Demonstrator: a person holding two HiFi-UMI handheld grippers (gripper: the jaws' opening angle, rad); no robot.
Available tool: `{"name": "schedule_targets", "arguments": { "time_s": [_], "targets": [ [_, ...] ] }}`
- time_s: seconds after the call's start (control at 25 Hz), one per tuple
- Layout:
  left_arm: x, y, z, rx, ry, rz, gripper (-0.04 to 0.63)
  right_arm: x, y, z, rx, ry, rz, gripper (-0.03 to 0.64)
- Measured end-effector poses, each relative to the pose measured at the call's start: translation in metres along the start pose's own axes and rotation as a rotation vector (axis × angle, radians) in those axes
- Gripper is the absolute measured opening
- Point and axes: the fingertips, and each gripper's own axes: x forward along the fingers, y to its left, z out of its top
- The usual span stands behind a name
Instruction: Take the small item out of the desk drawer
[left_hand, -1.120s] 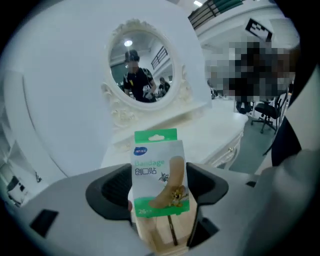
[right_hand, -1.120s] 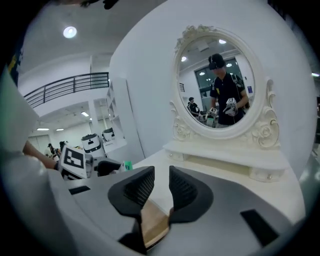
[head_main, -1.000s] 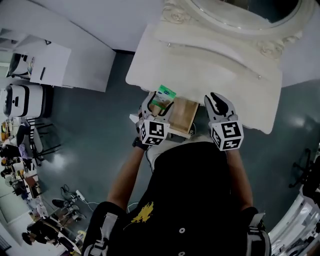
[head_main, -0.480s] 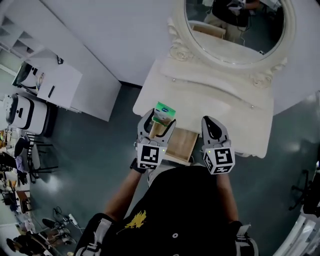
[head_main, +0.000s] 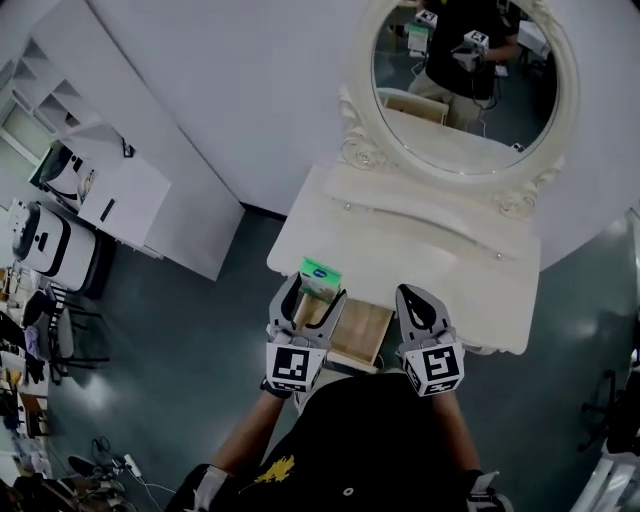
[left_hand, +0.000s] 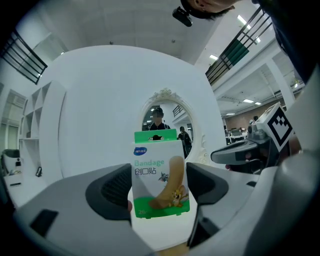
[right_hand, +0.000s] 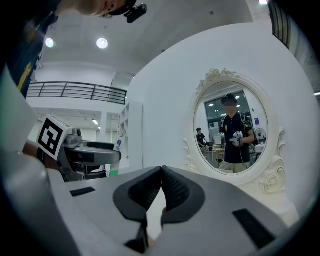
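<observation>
A small white-and-green bandage box stands upright between the pads of my left gripper, which is shut on it. The box hangs above the front left edge of the white dressing table, over the open wooden drawer. My right gripper is level with the left one, to its right over the drawer's right end. Its jaws are shut with nothing between them. From the left gripper view the right gripper shows at the right.
An oval mirror in an ornate white frame stands at the back of the table and reflects the person. A white cabinet and appliances stand at the left on the dark floor.
Both grippers have come up and away from the drawer, the left one carrying the box. The head view has swung up, so the mirror shows fully.
</observation>
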Motion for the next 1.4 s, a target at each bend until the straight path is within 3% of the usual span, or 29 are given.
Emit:
{"name": "schedule_targets", "arguments": {
  "time_s": [0.24,0.88,1.4],
  "targets": [
    [-0.005,0.015,0.009,-0.026,-0.018,0.017,0.347,0.001,0.005,0.014,-0.026,-0.001,0.017,0.015],
    [0.018,-0.002,0.016,-0.044,-0.063,-0.047,0.348,-0.005,-0.014,0.024,-0.072,-0.028,-0.015,0.015],
    [0.019,-0.003,0.010,-0.056,-0.050,-0.057,0.348,-0.005,-0.015,0.024,-0.061,-0.022,-0.022,0.015]
  ]
}}
